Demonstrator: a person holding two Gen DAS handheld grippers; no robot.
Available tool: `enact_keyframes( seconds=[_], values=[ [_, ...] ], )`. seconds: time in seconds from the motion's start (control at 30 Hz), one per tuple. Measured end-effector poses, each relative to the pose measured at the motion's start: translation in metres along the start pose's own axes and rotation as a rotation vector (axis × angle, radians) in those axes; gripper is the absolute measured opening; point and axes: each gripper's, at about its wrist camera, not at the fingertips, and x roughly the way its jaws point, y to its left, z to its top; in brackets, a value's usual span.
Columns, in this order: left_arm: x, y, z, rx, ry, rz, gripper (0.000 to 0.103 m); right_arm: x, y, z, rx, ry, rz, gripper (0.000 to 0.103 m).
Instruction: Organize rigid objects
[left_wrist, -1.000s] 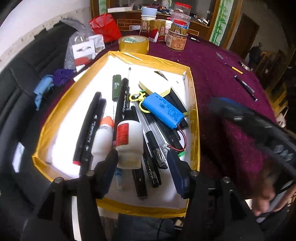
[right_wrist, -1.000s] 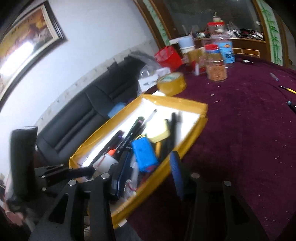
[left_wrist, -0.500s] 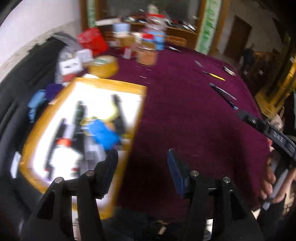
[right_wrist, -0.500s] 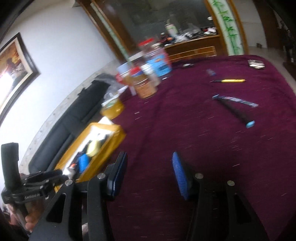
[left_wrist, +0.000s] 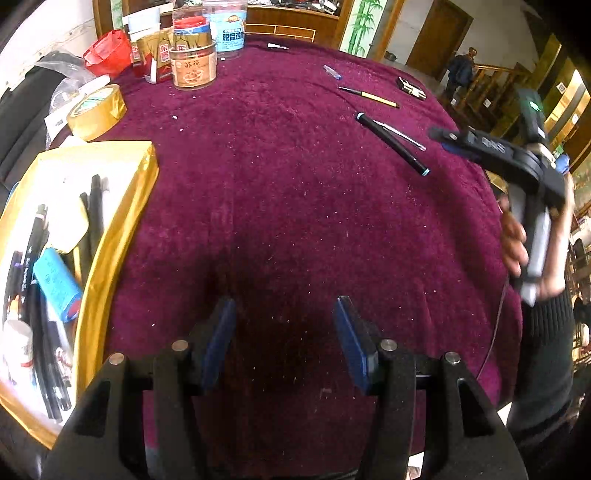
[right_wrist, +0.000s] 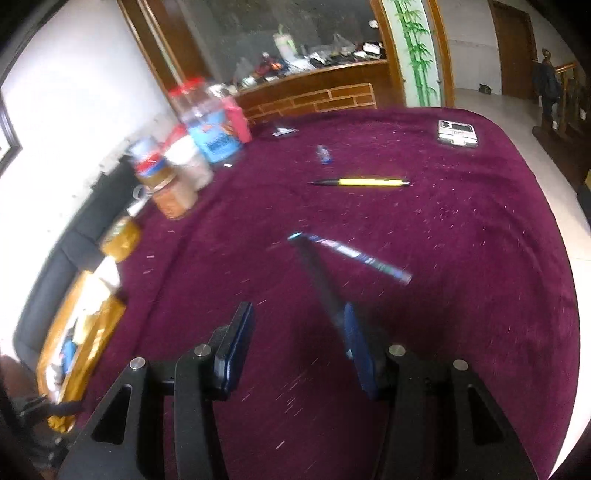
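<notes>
A gold-rimmed tray (left_wrist: 122, 236) at the left holds several pens, a glue bottle and a blue battery pack (left_wrist: 55, 280). On the purple cloth lie a black marker (left_wrist: 391, 144) crossed with a clear pen (left_wrist: 400, 133), and farther back a yellow pen (left_wrist: 373, 96) and a small blue cap (left_wrist: 332, 72). My left gripper (left_wrist: 282, 310) hangs open over bare cloth. My right gripper (right_wrist: 297, 314) is open and empty, just short of the black marker (right_wrist: 317, 273), whose near end is hidden behind the right finger. A hand holds this gripper (left_wrist: 448, 142) at the right edge of the left wrist view.
Jars (left_wrist: 194, 66), a red bag (left_wrist: 107, 51) and a tape roll (left_wrist: 98, 110) crowd the table's far left. A white phone-like case (right_wrist: 457, 133) lies at the far right corner. The table edge curves close on the right. A dark sofa (right_wrist: 74, 236) runs behind the tray.
Both grippers have swung away from the tray to the right across the cloth. The tray now sits at the left edge of both views, and the black marker is close before the right gripper.
</notes>
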Motion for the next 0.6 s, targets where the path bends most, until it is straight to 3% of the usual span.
enact_keyframes(
  seconds=[0.17,0.4,0.6],
  values=[
    [0.003,0.006,0.002,-0.003,-0.015,0.017,0.054,0.005,0.014,-0.006,0.036,0.005,0.077,0.045],
    [-0.014,0.03,-0.004,0.004,-0.111,0.174,0.054,-0.036,0.119,-0.063,-0.074,0.004,0.242,0.046],
    [-0.048,0.069,-0.024,-0.035,-0.193,0.337,0.054,-0.044,0.225,-0.108,-0.219,0.071,0.372,0.052]
  ],
)
